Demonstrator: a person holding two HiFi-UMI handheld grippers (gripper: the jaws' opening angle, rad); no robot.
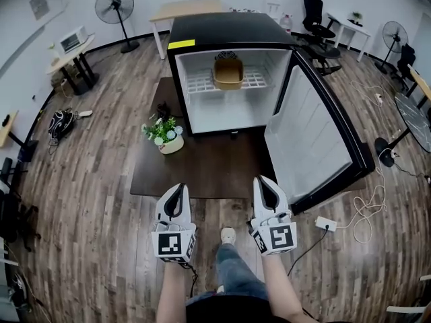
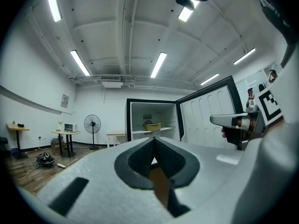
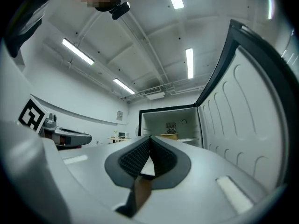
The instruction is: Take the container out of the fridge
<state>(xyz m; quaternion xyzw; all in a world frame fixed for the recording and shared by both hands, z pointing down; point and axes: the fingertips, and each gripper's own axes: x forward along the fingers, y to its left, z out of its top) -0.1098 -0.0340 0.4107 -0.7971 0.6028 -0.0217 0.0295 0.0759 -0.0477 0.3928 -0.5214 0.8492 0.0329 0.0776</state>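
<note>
A tan container (image 1: 229, 73) sits on the wire shelf inside the small black fridge (image 1: 222, 36), whose door (image 1: 316, 136) hangs open to the right. In the left gripper view the container (image 2: 152, 126) shows far ahead, and in the right gripper view the container (image 3: 169, 136) is also distant. My left gripper (image 1: 177, 192) and right gripper (image 1: 262, 184) are held side by side well in front of the fridge, both shut with nothing between the jaws. They are far short of the container.
The fridge stands on a low dark table (image 1: 195, 160) with a potted plant (image 1: 165, 133) at its front left. A white power strip (image 1: 325, 224) and cables lie on the wood floor to the right. A standing fan (image 1: 116, 9) and desks line the back wall.
</note>
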